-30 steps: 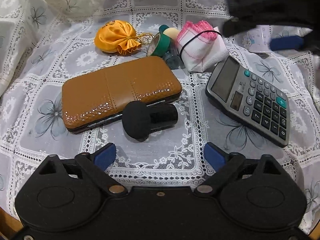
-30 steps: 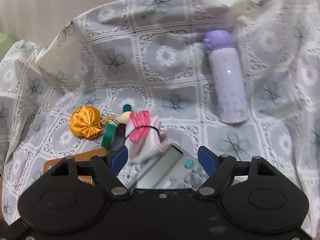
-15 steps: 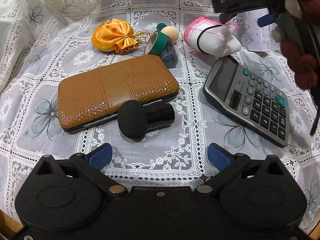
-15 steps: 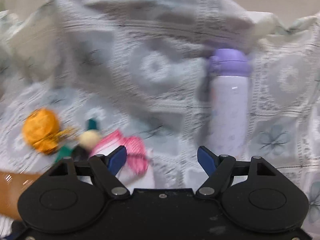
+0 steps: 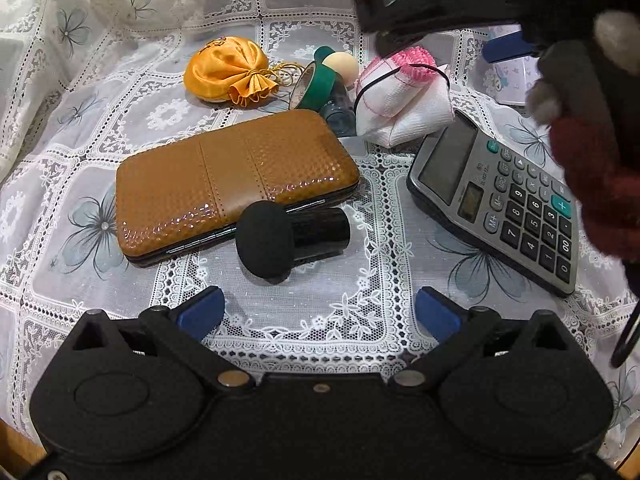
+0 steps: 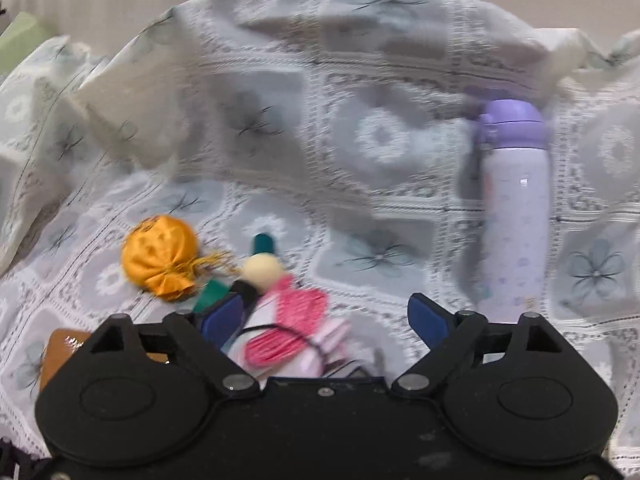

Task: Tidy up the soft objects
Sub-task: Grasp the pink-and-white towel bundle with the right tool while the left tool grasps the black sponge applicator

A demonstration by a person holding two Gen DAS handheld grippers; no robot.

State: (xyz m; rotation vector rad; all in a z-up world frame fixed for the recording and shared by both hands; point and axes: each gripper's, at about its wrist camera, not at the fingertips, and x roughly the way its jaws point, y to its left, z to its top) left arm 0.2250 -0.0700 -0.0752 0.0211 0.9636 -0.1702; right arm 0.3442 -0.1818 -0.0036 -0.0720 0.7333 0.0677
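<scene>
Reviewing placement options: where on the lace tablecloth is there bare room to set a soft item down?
Free: the lace in front of the black sponge puff, between it and the left gripper; also the cloth left of the brown wallet. Crowded: the far cluster of orange pouch, green tape roll and white-pink cloth bundle beside the calculator.

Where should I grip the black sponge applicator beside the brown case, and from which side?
Grip the black sponge applicator on its hard cylindrical handle, from above, fingers spanning its width. It lies on its side, and the rounded foam head would probably squash and slip.
</scene>
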